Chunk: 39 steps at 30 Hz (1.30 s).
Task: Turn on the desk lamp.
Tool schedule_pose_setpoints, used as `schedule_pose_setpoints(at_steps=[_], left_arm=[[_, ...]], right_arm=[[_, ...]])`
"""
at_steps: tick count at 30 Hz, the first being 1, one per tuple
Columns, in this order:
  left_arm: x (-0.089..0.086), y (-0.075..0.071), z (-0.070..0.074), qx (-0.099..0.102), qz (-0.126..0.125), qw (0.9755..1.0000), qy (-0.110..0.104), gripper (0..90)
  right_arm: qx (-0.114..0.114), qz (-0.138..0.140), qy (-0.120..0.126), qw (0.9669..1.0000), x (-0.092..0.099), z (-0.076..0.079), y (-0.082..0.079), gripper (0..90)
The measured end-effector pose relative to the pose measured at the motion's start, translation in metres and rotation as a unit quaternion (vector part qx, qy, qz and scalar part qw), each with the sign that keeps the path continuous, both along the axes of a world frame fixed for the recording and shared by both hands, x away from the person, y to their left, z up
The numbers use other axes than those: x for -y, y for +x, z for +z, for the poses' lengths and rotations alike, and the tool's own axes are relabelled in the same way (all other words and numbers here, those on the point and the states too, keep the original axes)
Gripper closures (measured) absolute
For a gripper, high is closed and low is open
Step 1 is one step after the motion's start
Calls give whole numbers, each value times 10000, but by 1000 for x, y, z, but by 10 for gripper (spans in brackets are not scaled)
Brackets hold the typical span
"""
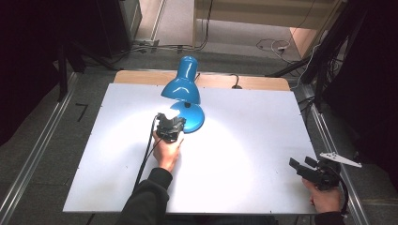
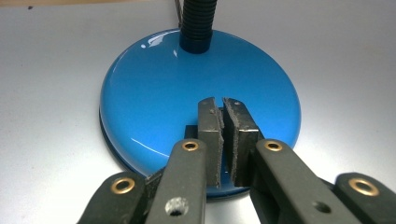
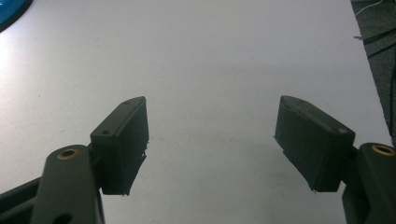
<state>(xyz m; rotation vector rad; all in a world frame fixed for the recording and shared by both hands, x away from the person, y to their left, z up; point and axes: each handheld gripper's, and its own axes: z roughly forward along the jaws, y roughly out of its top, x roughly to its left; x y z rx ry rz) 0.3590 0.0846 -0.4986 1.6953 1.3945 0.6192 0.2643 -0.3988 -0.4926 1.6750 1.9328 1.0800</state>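
Left gripper (image 2: pixel 222 105) has its jaws nearly shut, tips over the blue lamp base (image 2: pixel 154 102), probably pressing its switch. Right gripper (image 3: pixel 212 140) idles near the tabletop's (image 1: pixel 244 154) right edge, jaws wide and empty.

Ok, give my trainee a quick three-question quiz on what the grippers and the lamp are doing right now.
1. True or false: the left gripper has its jaws wide apart.
2. What lies under the left gripper's tips: A the lamp base, B the lamp shade, C bare table?
3. How do the right gripper's jaws stand, and what is between them?

Key:
1. False; they are shut.
2. A.
3. Open, with nothing between them.
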Motion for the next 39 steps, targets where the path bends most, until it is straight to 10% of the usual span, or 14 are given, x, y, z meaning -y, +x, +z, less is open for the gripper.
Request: schedule_pose_setpoints(at_steps=[23,39], left_arm=[[-31,-34,14,162,314,9994,21,457],[-65,-55,13,184,544,9982,-192,411]], right_arm=[[-10,-19,-16,10000,-1,1,-1,243],[-2,-25,-20,10000,-1,1,-1,243]])
